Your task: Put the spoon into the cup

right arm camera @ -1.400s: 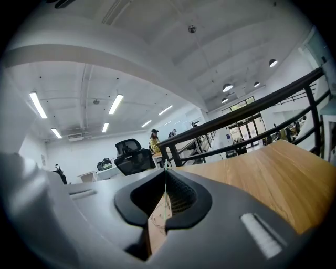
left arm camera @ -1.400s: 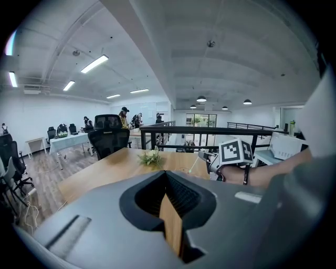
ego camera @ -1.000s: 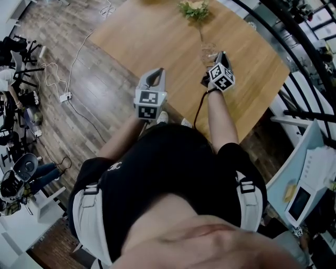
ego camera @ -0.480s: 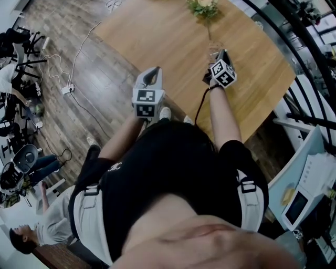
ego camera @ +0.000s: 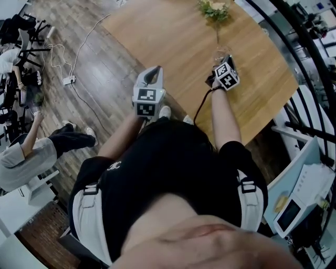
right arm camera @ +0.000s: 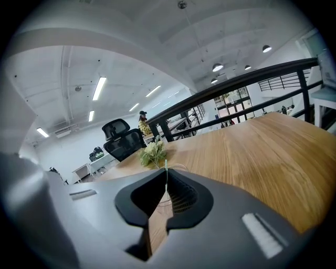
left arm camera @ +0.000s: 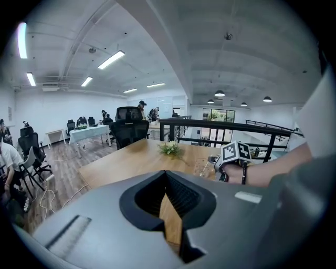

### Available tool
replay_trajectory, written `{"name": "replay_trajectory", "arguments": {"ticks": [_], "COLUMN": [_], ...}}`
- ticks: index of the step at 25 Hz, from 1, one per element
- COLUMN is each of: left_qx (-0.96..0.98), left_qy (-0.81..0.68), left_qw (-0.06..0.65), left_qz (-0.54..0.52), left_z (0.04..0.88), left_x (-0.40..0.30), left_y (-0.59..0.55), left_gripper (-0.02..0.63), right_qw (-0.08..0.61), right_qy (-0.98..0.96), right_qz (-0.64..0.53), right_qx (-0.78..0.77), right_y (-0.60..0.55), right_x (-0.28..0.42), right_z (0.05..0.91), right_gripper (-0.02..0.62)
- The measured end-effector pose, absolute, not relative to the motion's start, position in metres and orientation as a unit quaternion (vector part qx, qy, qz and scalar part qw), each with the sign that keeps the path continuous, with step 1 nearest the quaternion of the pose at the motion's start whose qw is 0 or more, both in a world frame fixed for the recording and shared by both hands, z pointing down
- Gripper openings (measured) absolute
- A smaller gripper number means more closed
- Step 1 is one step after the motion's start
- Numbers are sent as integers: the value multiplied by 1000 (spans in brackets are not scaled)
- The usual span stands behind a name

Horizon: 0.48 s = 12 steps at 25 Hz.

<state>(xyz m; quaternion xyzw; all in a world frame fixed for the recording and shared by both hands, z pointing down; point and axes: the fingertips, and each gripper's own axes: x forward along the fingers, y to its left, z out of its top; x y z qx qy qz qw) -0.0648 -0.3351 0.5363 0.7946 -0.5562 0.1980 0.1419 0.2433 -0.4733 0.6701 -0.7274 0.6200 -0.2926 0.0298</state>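
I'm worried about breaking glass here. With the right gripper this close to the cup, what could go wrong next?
The right gripper pinches only a thin sliver of what looks like the spoon at its tips, so it may twist or slip. The clear glass cup stands free just ahead of it, so a nudge could tip it. The left gripper is shut and off to the side, not steadying it.

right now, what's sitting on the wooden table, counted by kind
glass cup: 1
leafy sprig: 1
total: 2
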Motion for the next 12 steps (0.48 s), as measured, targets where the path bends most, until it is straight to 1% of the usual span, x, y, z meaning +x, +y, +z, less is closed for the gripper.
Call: {"name": "replay_trajectory", "arguments": {"ticks": [3, 7, 10, 12], "left_qx": [792, 792, 793, 795], "left_qy": [-560, -562, -561, -558], "left_qw": [142, 139, 135, 134], "left_qz": [197, 196, 197, 196], "left_z": [536, 532, 530, 529], "left_x": [-71, -77, -77, -72], "left_y": [-336, -337, -338, -337], "left_gripper": [11, 11, 11, 11], "right_qw": [22, 10, -1, -7], "right_qy": [621, 625, 630, 627], "right_qz": [-300, -306, -305, -303], "right_qx": [-724, -718, -714, -718], "right_y": [-473, -474, -476, -474], "right_x": [239, 231, 225, 227], "right_z": [676, 677, 675, 674], "right_gripper": [4, 35, 75, 113]}}
